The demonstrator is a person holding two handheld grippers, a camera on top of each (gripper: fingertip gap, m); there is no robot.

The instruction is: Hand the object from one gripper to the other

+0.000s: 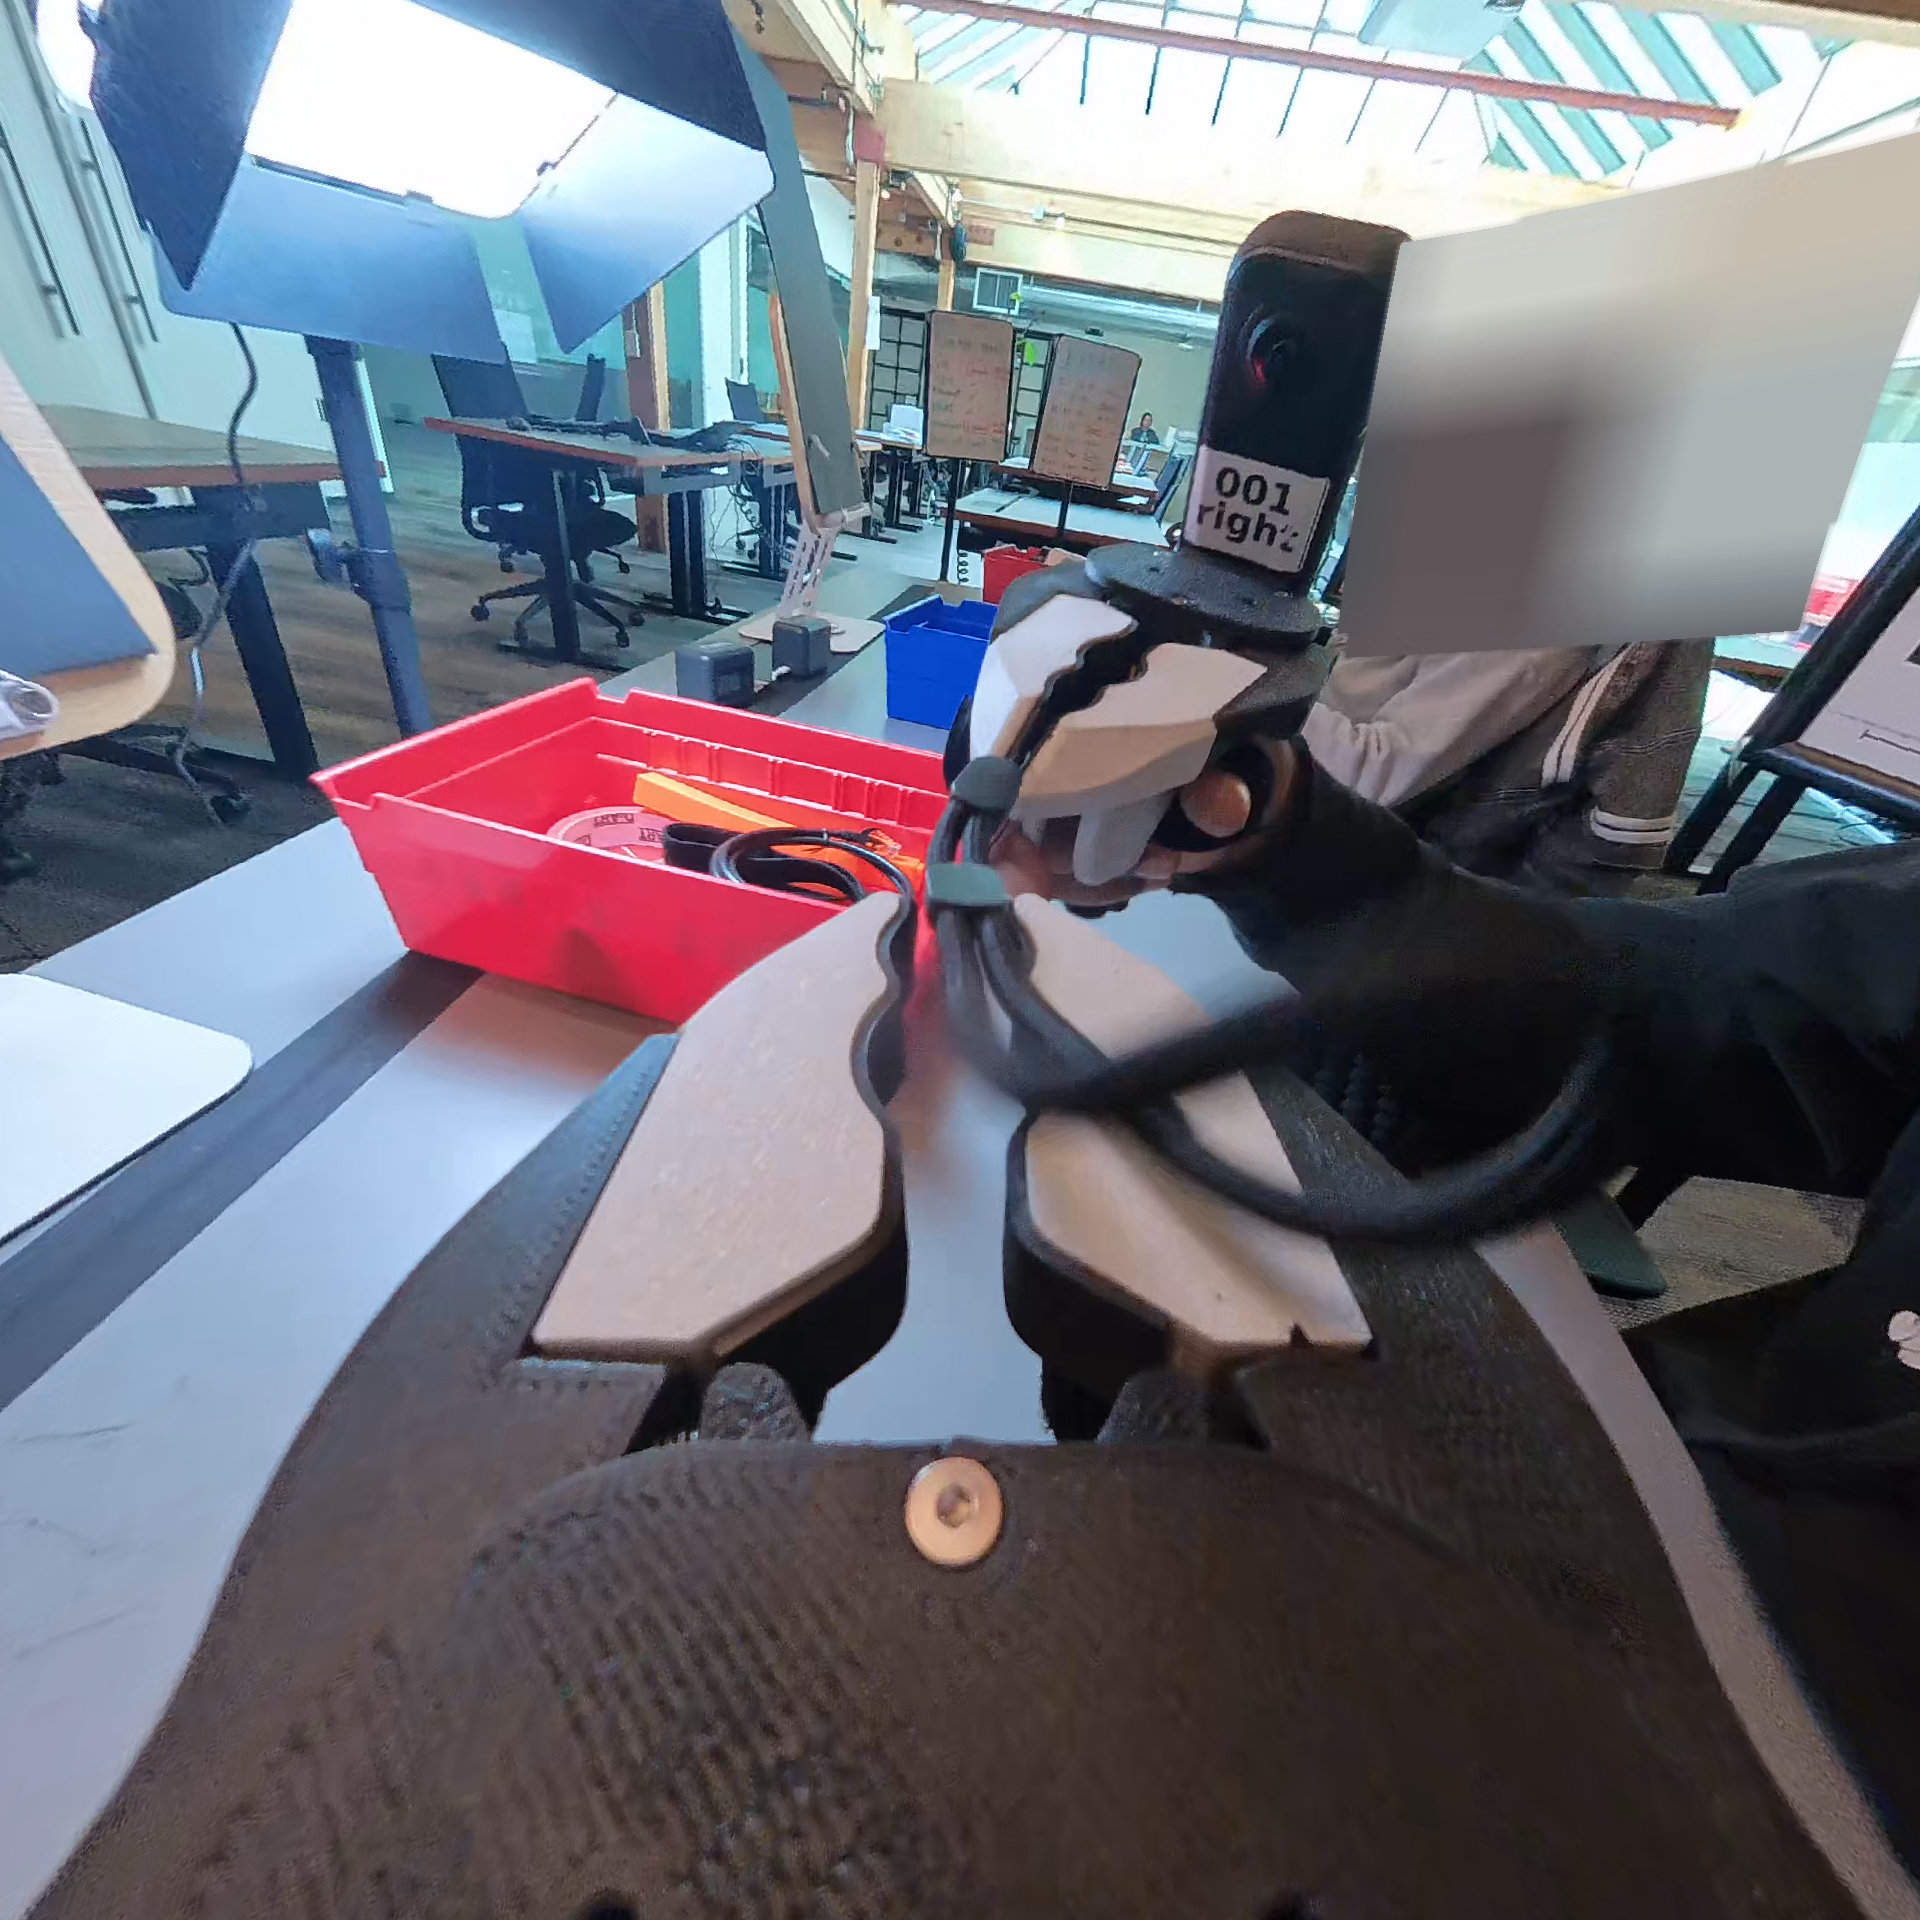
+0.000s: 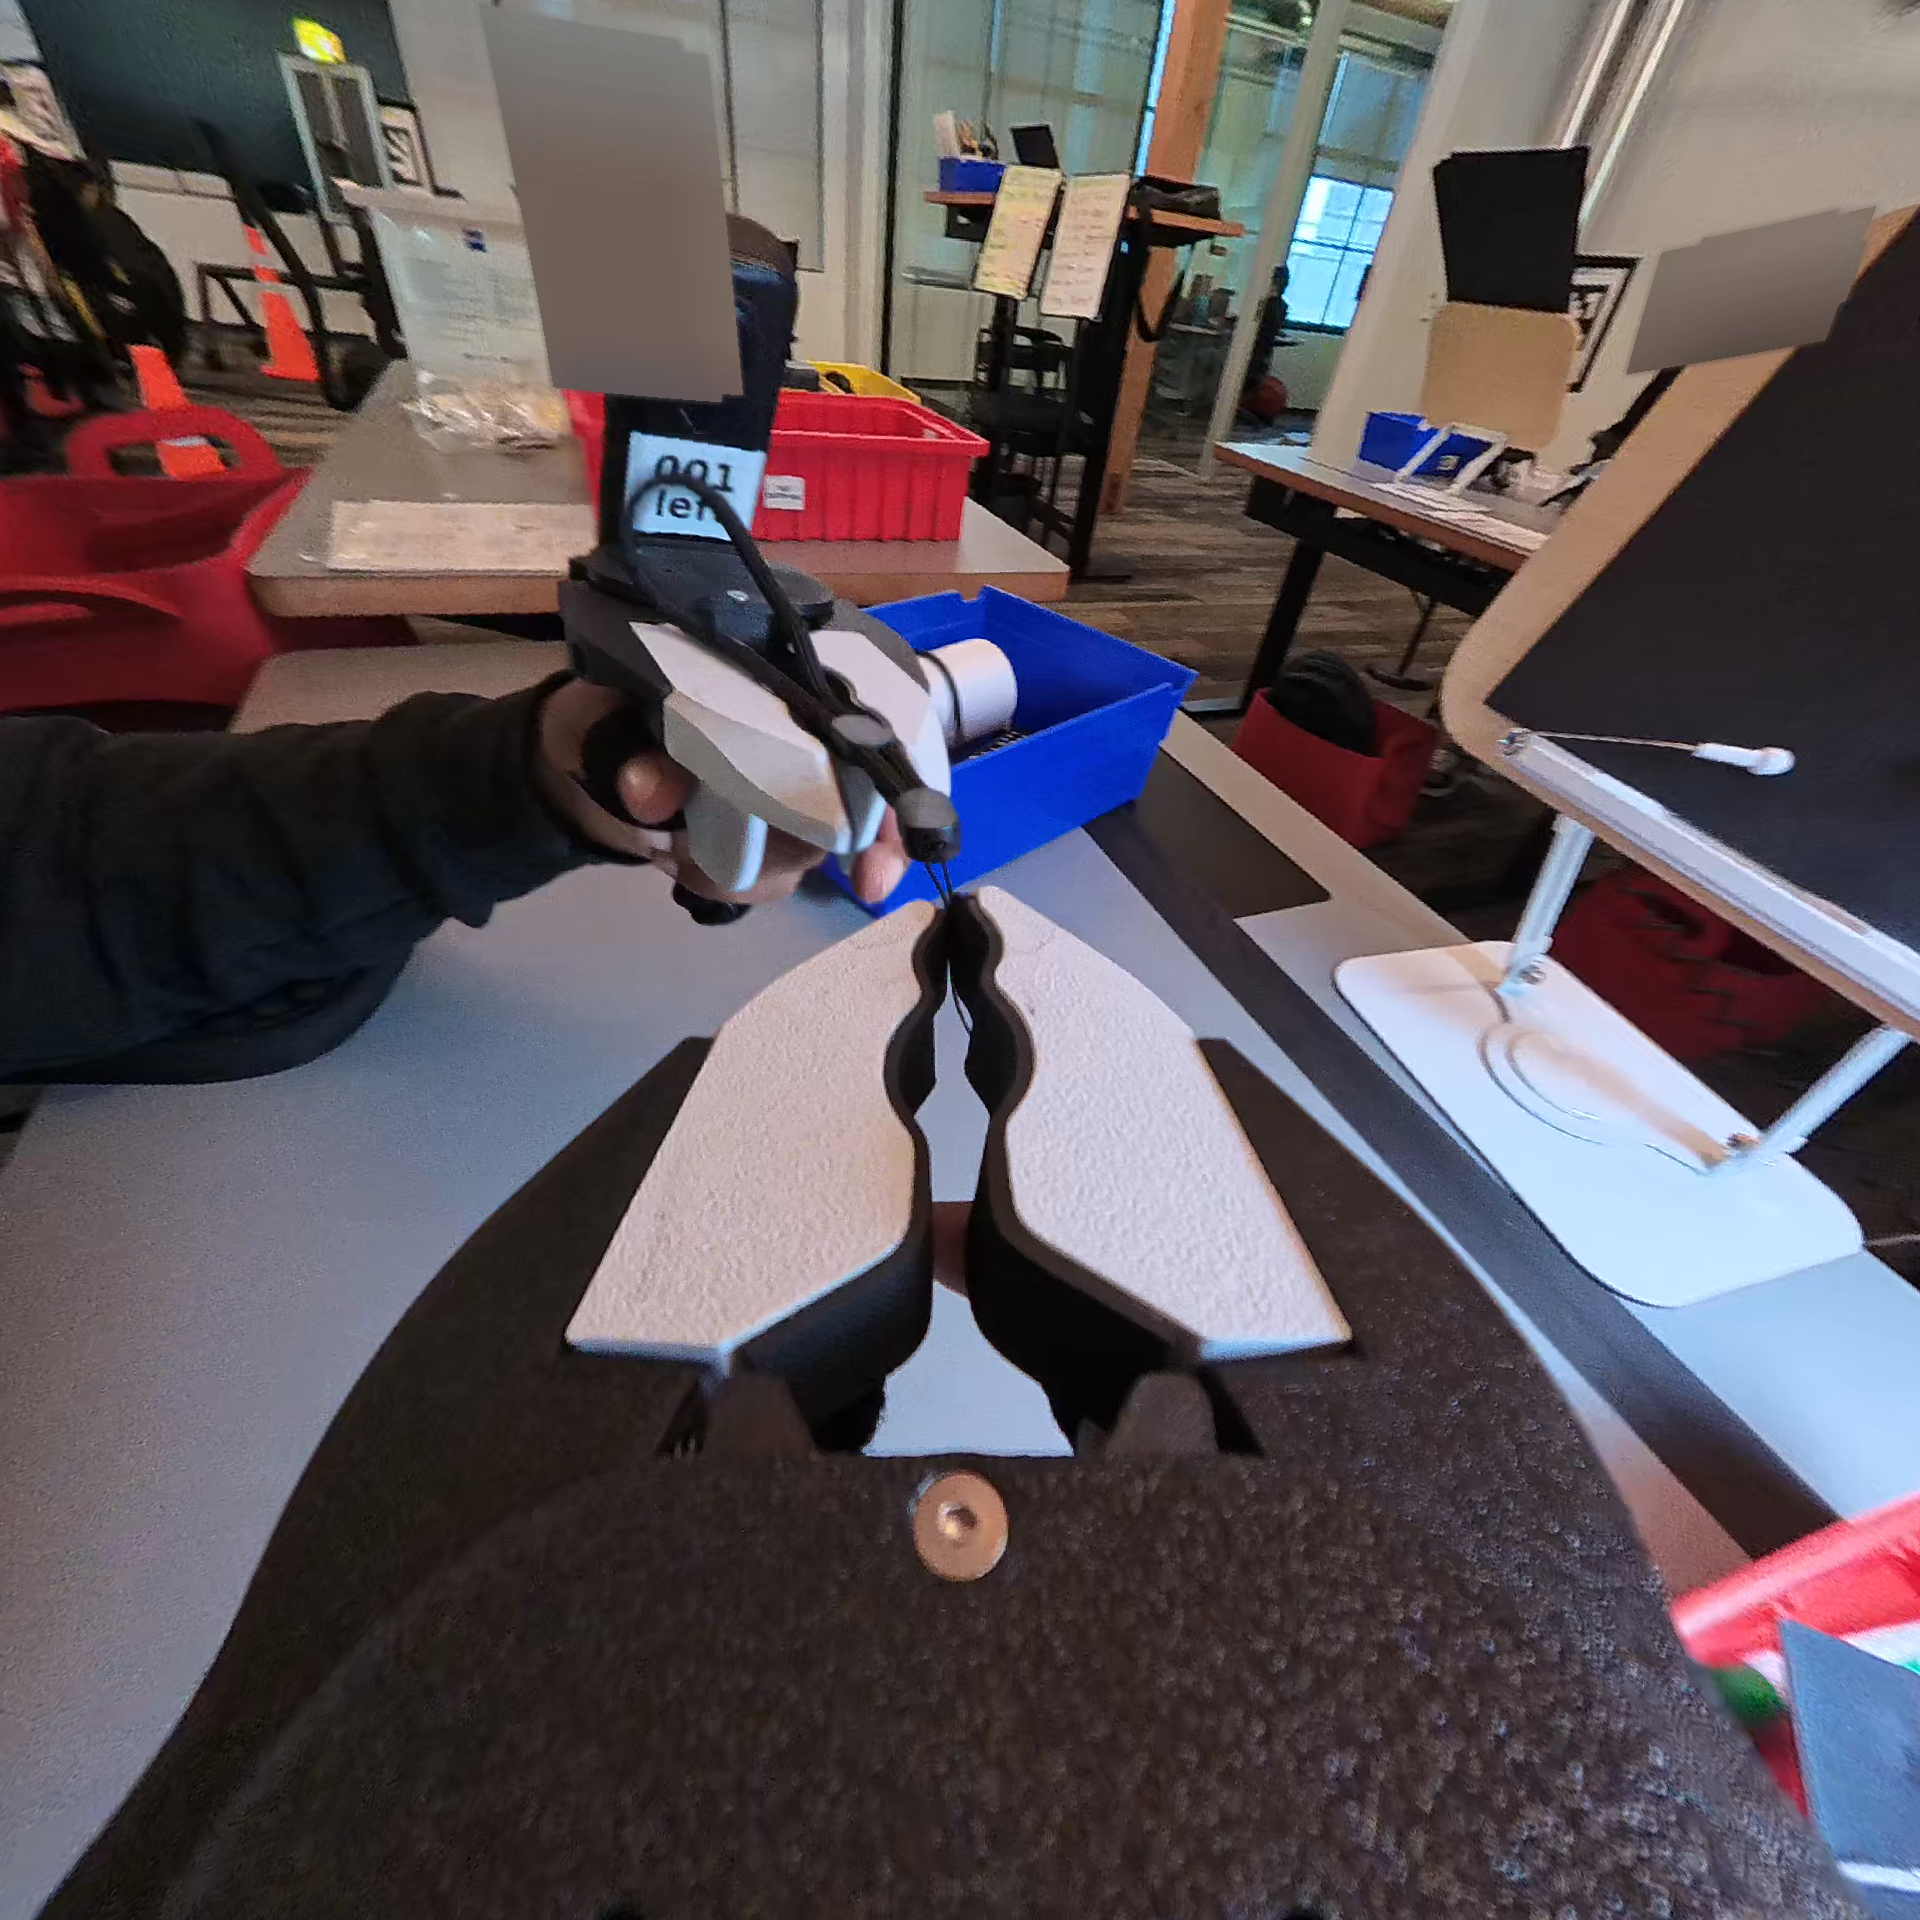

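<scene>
Left claw: fingers nearly together at the tips, clamped on a coiled black cable that loops out to the right over its right finger. Right claw: fingers pressed together at the tips on a thin black cord running off the cable's end; the wide gap lower down is just the finger profile. In the left wrist view, the right claw sits just above and touching the cable bundle near its two rubbery ties. So both claws seem to grip the cable at once, held in the air over the grey table. Judgement: handover is at the midpoint, second grip made, release by the giving claw still to do. Can't tell which claw is the giver. Cable blurs where it loops, and the contact points are partly hidden by the fingers. Behind: red bin with tape and cords, blue bin.
</scene>
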